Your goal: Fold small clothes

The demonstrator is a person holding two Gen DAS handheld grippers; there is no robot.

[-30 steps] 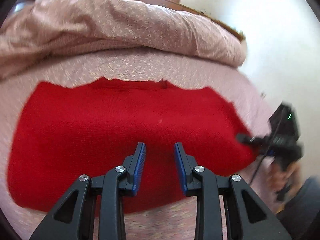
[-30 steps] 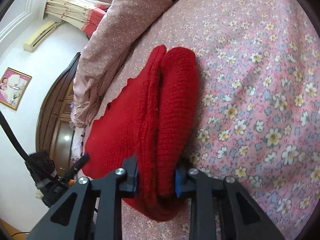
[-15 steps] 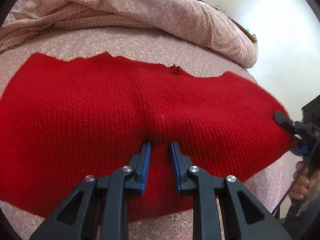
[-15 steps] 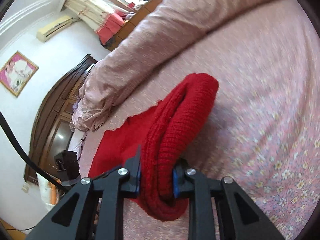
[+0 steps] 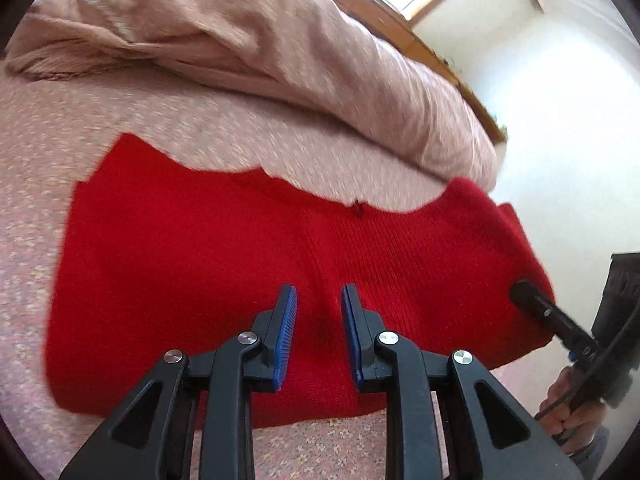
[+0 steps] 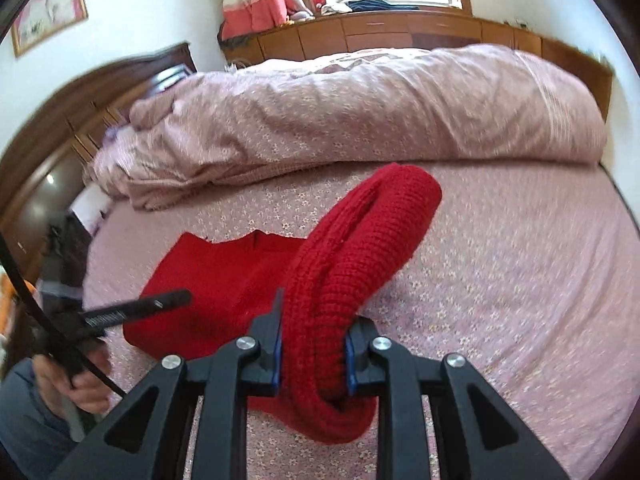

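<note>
A red knitted garment [image 5: 224, 264] lies on the pink flowered bed sheet [image 5: 60, 128]. My left gripper [image 5: 319, 300] is open and empty, hovering just above the garment's near middle. My right gripper [image 6: 313, 320] is shut on the garment's bunched right end [image 6: 360, 264] and holds it lifted off the bed, arching over the flat part [image 6: 224, 276]. The right gripper also shows at the right edge of the left wrist view [image 5: 532, 304], at the garment's raised end.
A rolled pink quilt [image 6: 360, 116] lies across the far side of the bed. Wooden cabinets [image 6: 380, 36] and a window stand behind it. A dark wooden wardrobe [image 6: 52, 128] is at the left. The person's hand [image 6: 76, 376] holds the left gripper.
My right gripper has lifted the garment's right end higher and swung it toward the left. My left gripper has opened a little wider and pulled back slightly over the garment.
</note>
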